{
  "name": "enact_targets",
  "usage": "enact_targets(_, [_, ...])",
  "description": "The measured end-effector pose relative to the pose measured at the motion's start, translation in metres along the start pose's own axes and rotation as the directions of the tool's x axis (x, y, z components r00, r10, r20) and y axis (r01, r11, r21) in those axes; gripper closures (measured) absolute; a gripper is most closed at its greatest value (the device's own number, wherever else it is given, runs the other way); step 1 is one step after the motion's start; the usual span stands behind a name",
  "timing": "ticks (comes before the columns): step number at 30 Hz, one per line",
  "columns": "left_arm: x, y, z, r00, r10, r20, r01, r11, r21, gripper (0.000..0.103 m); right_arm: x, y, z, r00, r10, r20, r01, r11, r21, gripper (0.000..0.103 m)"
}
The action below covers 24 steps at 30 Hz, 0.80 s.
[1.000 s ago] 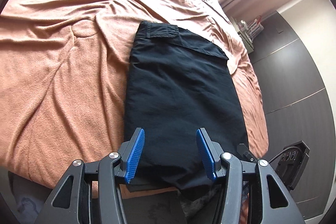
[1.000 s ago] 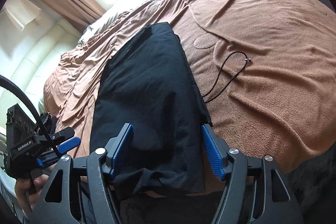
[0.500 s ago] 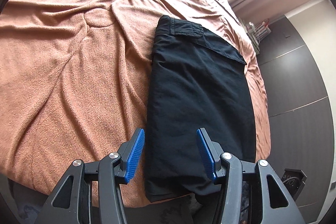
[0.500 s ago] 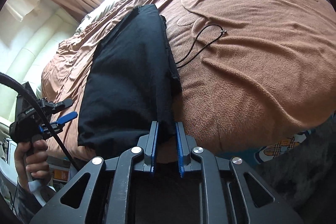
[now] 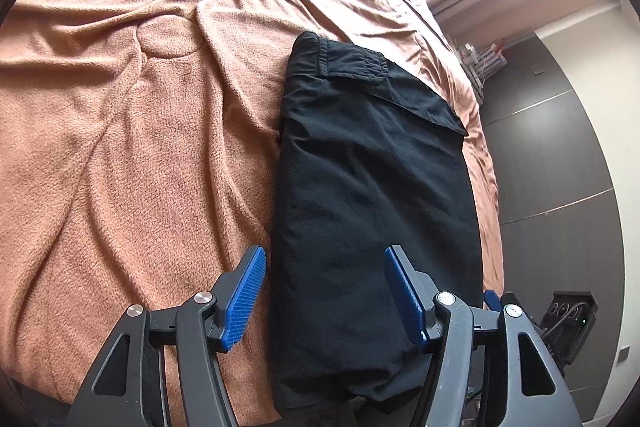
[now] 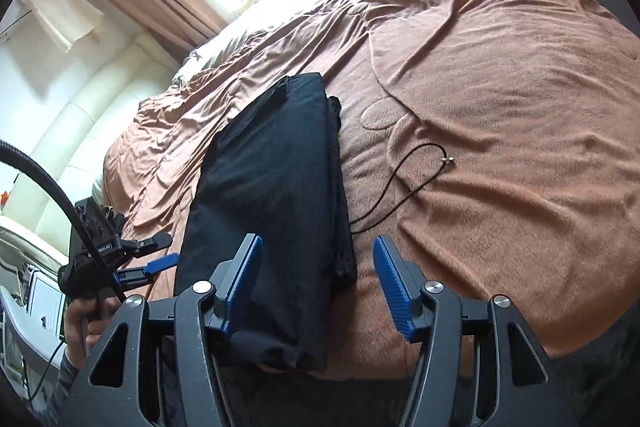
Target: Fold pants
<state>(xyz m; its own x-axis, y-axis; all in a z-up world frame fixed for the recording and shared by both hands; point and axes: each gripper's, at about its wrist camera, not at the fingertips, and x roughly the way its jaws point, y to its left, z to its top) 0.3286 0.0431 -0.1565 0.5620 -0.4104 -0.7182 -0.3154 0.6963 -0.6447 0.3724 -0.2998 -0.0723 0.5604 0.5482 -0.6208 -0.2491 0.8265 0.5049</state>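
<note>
Left gripper [image 5: 324, 295] open above the black pants [image 5: 372, 211], which lie folded lengthwise on the brown blanket [image 5: 120, 155]. Its housing in the right view bears white lettering, possibly "GenRobot.AI". Right gripper [image 6: 318, 285], clamped on the pants' edge half a second earlier, now open; black cord [image 6: 404, 183] beside the pants.
</note>
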Motion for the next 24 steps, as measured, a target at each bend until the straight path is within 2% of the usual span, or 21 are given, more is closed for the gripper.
enact_targets(7, [0.013,0.003,0.012,1.000,-0.022,-0.010,0.022,1.000,-0.021,0.040,0.052,-0.017,0.042,0.992,0.081,-0.101,-0.078,0.996,0.034,0.047])
enact_targets(13, [0.026,0.008,0.020,0.999,-0.028,-0.035,0.027,0.999,-0.029,0.048,0.092,-0.036,0.065,0.971,0.160,-0.178,-0.144,0.984,0.103,0.047])
enact_targets(15, [0.031,0.011,0.022,0.998,-0.039,-0.047,0.037,0.998,-0.041,0.052,0.106,-0.042,0.070,0.961,0.187,-0.201,-0.162,0.977,0.136,0.047])
enact_targets(19, [0.035,0.015,0.025,0.997,-0.050,-0.055,0.047,0.998,-0.046,0.053,0.130,-0.057,0.074,0.935,0.244,-0.256,-0.194,0.959,0.206,0.047])
enact_targets(24, [0.040,0.011,0.034,0.998,-0.044,-0.053,0.042,0.998,-0.041,0.054,0.142,-0.070,0.081,0.908,0.335,-0.252,-0.267,0.926,0.268,0.047])
